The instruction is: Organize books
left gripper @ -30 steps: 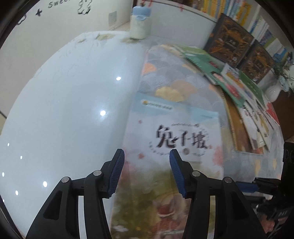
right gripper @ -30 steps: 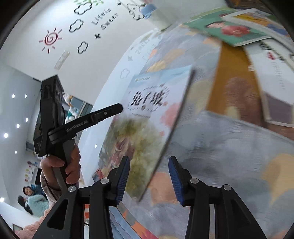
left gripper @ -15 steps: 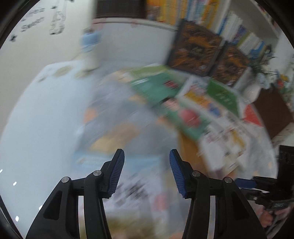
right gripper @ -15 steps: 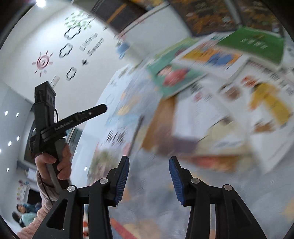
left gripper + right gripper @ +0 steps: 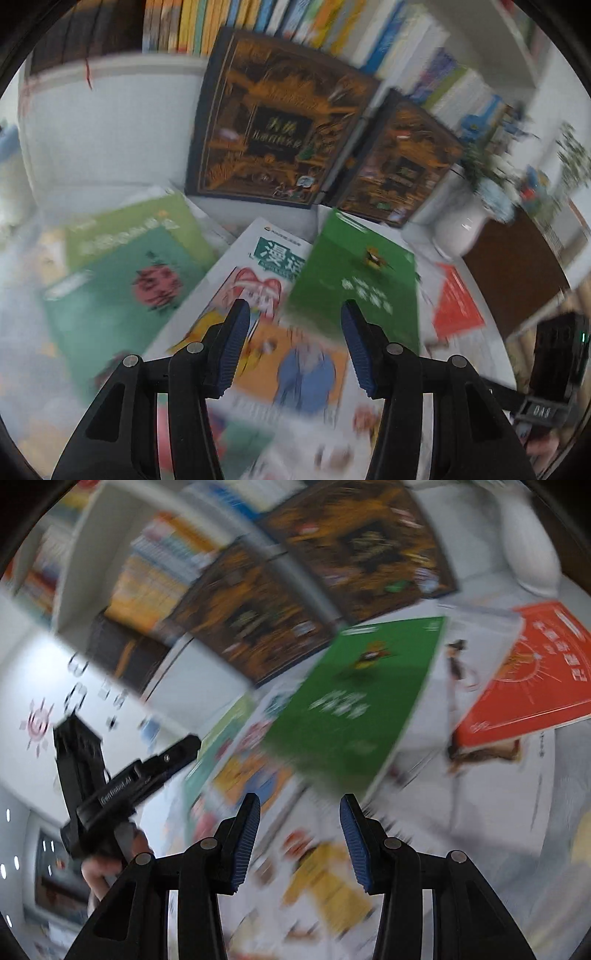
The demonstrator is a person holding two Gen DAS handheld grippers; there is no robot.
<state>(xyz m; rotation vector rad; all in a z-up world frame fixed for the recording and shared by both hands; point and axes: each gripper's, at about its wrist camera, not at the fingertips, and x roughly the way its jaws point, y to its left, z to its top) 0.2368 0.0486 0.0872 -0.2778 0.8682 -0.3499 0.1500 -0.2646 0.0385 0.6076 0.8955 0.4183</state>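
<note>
Several books lie fanned out on the table. A bright green book (image 5: pixel 354 273) overlaps a white cartoon book (image 5: pixel 266 295), with a teal book (image 5: pixel 122 291) to the left and a red book (image 5: pixel 456 302) to the right. My left gripper (image 5: pixel 294 306) hovers open above the white and green books, holding nothing. In the right wrist view the green book (image 5: pixel 362 701) and red book (image 5: pixel 528 679) lie ahead of my right gripper (image 5: pixel 300 801), which is open and empty. The left gripper (image 5: pixel 129 775) shows there at the left, held by a hand (image 5: pixel 103 871). Both views are blurred.
Two dark ornate books (image 5: pixel 280 125) (image 5: pixel 399 162) stand leaning against a white shelf unit filled with upright books (image 5: pixel 295 18). A white vase (image 5: pixel 458 229) with a plant stands at the table's far right. The right gripper's body (image 5: pixel 554 369) shows at the right edge.
Both grippers have swept right, from the pale blue book at the table's left to the fanned-out books. That pale book has left both views. The jaws stayed as wide as before.
</note>
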